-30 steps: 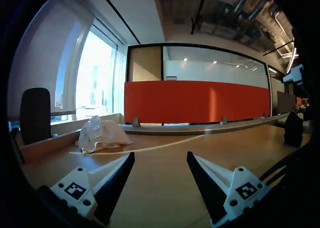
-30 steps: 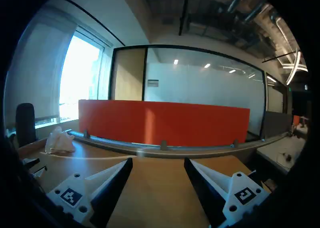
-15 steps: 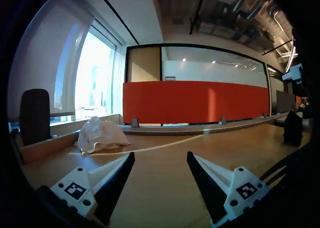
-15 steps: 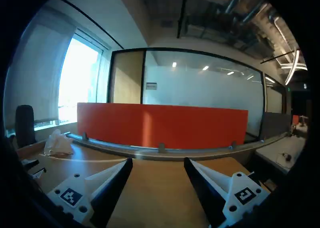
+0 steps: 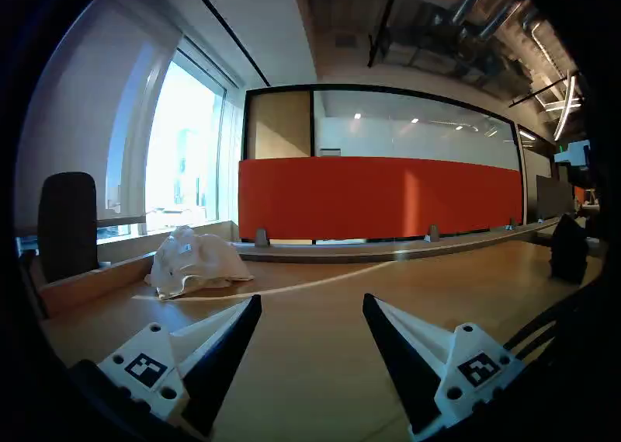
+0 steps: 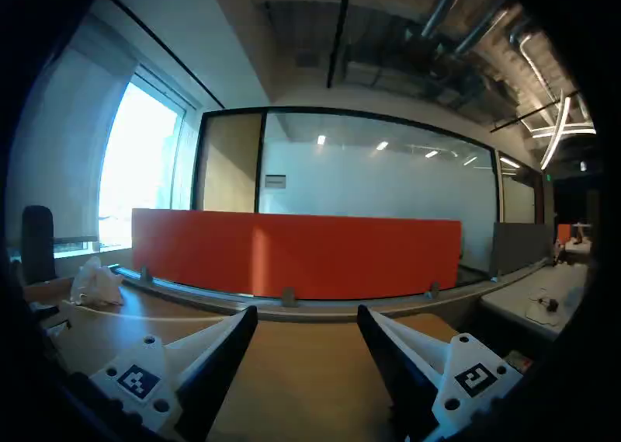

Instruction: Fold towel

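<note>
A crumpled white towel [image 5: 194, 262] lies in a heap on the wooden desk [image 5: 326, 302], far left and well ahead of my left gripper [image 5: 310, 321]. That gripper hovers low over the desk, open, with nothing between its fingers. In the right gripper view the same towel [image 6: 95, 281] appears small at the far left. My right gripper [image 6: 307, 329] is open too, holding nothing, and points toward the orange divider [image 6: 295, 252].
An orange divider panel [image 5: 380, 197] runs along the desk's back edge. A dark chair back [image 5: 68, 223] stands at the left by the window. A black object [image 5: 569, 248] sits at the right edge of the desk. Another desk [image 6: 543, 290] lies to the right.
The right gripper's view has tilted upward and swung slightly, so the towel sits farther left and lower. The left gripper has barely moved. Both stay open.
</note>
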The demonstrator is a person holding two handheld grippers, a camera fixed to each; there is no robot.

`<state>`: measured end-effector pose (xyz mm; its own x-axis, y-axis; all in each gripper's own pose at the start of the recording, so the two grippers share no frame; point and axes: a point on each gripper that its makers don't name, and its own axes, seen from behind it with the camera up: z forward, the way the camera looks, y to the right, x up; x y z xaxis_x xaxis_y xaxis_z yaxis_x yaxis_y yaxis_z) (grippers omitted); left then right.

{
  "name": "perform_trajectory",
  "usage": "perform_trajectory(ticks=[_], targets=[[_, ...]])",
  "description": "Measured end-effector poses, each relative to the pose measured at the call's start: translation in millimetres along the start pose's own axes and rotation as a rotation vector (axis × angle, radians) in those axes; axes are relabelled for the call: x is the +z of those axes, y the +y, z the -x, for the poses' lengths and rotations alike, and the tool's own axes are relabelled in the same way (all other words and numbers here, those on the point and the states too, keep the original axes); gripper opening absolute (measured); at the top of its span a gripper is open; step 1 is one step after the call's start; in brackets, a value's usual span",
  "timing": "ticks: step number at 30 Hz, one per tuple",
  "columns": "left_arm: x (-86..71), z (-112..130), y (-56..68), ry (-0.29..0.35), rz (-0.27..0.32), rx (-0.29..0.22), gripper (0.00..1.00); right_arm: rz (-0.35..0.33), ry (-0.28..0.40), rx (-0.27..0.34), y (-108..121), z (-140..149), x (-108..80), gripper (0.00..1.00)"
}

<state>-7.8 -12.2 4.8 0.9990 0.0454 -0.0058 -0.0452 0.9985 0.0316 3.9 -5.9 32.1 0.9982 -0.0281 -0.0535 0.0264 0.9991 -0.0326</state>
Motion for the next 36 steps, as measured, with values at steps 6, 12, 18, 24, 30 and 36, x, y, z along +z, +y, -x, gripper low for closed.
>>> perform_trajectory(ticks=[6, 12, 18, 24, 30, 36], targets=[[-0.8, -1, 0.0, 0.000, 0.000, 0.000, 0.97, 0.022, 0.005, 0.025, 19, 24, -3.5, 0.99], [-1.0, -1, 0.5, -0.001, 0.000, 0.000, 0.97, 0.024, 0.006, 0.054, 28, 52, -9.0, 0.99], [-1.2, -2, 1.0, -0.001, 0.000, 0.001, 0.97, 0.028, -0.010, 0.076, 32, 84, -17.7, 0.99], [-1.4, -2, 1.7, -0.001, 0.000, 0.000, 0.97, 0.029, -0.006, 0.100, 35, 110, -23.8, 0.99], [-1.7, -2, 1.7, -0.001, 0.000, 0.000, 0.97, 0.028, -0.020, 0.122, 38, 135, -27.0, 0.99], [-1.8, -2, 1.6, -0.001, 0.000, 0.001, 0.97, 0.022, -0.037, 0.132, 37, 149, -28.1, 0.99]])
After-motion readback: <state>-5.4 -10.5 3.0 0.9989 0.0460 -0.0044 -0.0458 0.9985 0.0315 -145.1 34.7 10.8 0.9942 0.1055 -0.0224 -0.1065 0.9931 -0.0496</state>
